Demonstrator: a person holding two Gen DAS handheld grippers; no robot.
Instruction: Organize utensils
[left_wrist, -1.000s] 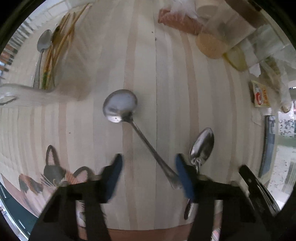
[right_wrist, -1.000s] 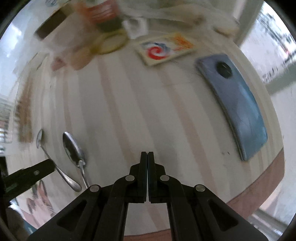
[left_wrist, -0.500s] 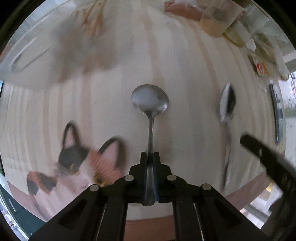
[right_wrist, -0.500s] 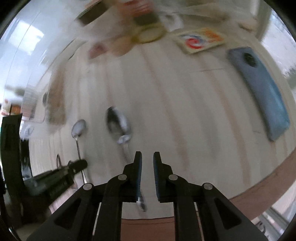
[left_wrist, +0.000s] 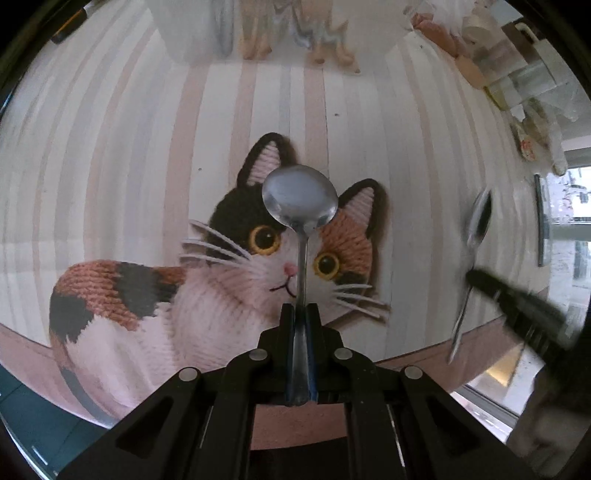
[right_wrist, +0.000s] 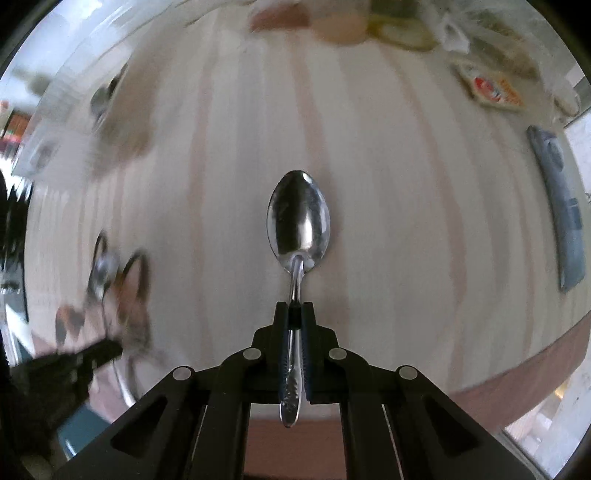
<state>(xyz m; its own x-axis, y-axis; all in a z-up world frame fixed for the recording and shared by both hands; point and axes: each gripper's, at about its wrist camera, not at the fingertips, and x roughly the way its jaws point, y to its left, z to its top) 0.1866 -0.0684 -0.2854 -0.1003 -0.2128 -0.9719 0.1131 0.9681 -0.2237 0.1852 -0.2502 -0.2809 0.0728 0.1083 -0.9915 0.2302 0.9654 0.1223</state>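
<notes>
I have the left gripper (left_wrist: 300, 310) clamped on the handle of a round-bowled spoon (left_wrist: 300, 201), its bowl standing out ahead of the jaws at frame centre, over the ears of a knitted cat mat (left_wrist: 207, 291) that fills the lower middle of the left wrist view. The right gripper (right_wrist: 294, 308) has an oval-bowled spoon (right_wrist: 298, 221) by the handle; its jaws are closing on it, with the handle between the pads and its decorated end sticking out below them.

In the left view the near edge of the striped surface (left_wrist: 110, 129) curves across the bottom, a brown rim running from lower left to lower right, with the cat mat reaching right up to it. In the right view the same brown edge arcs through the lower right corner. The widest open stretch I see is the bare striped middle around the oval spoon in the right view.

At the top of the left view sits a pale utensil holder (left_wrist: 280, 29), blurred, with stick-like things in it. Along the upper right of both views lies a clutter of bags and packets (left_wrist: 517, 74), and a red-and-white sachet (right_wrist: 493, 90) shows in the right view's upper right. A grey-blue phone (right_wrist: 563, 210) lies flat near the right rim of that view. The other gripper shows as a dark blur at the right of the left view and the lower left of the right view. Daylight comes from a window (left_wrist: 572, 221) at the far right.
</notes>
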